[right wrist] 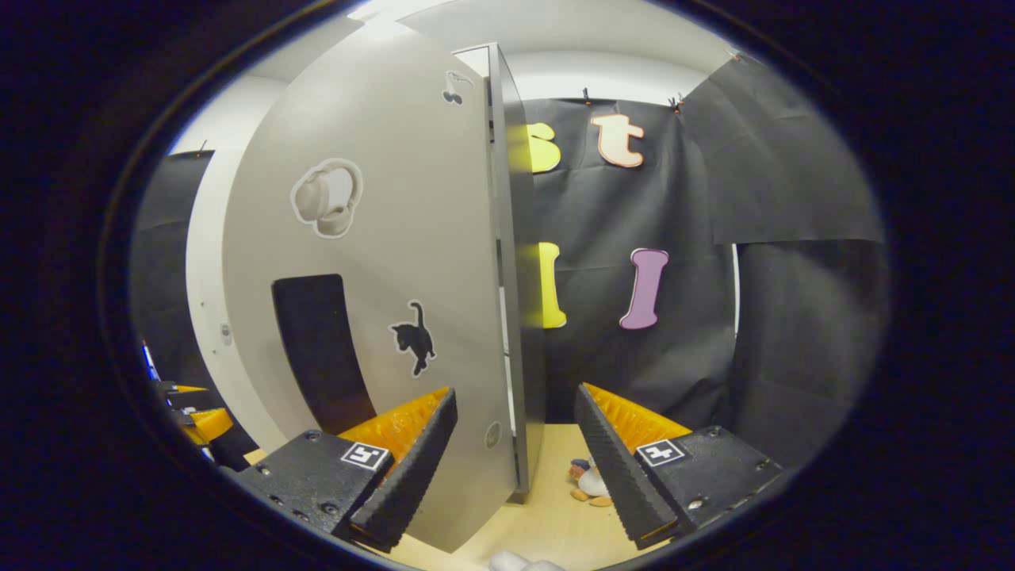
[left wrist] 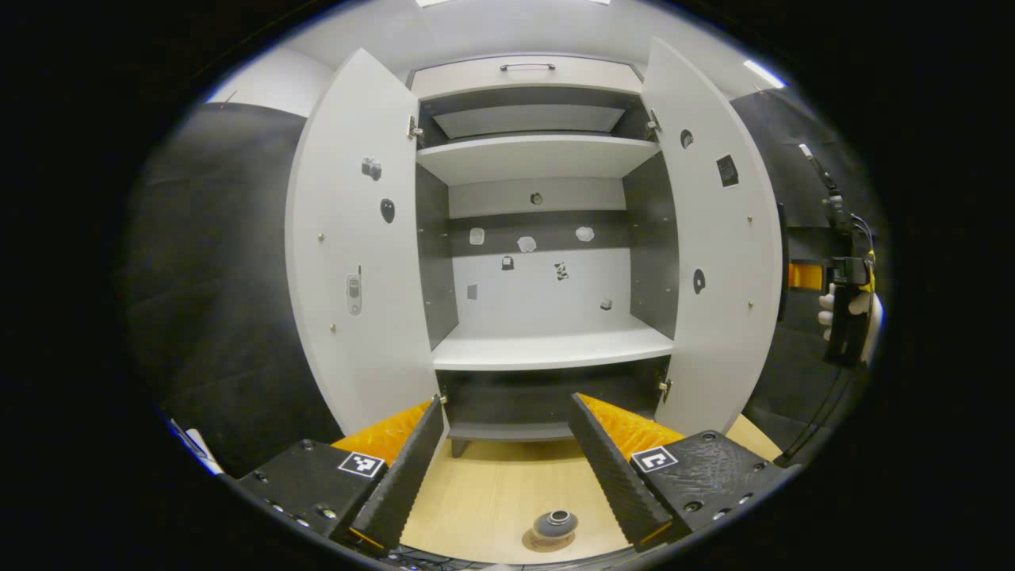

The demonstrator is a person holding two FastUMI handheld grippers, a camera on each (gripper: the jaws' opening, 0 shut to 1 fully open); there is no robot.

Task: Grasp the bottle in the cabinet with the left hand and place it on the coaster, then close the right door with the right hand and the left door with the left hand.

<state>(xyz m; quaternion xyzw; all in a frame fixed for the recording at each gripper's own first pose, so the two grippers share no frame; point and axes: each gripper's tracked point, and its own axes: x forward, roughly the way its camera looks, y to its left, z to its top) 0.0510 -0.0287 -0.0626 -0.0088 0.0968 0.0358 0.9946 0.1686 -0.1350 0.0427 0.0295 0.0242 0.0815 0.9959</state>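
The white cabinet (left wrist: 547, 349) stands with both doors swung wide and its shelves bare. A small dark bottle (left wrist: 556, 523) stands on a round tan coaster (left wrist: 547, 542) on the wooden table, just below and between my left gripper's fingers. My left gripper (left wrist: 505, 400) is open and holds nothing, facing the cabinet's middle. The right door (left wrist: 718, 262) shows its outer face (right wrist: 381, 262) in the right gripper view, its free edge (right wrist: 507, 301) running down between the fingers. My right gripper (right wrist: 515, 392) is open astride that edge; whether a finger touches the door is unclear.
The left door (left wrist: 349, 238) hangs open toward the black wall. A gloved hand holds the right gripper (left wrist: 844, 309) beyond the right door. A small toy (right wrist: 591, 480) lies on the light wooden table (right wrist: 547, 515) behind the door's edge. The left gripper (right wrist: 194, 416) shows at far left.
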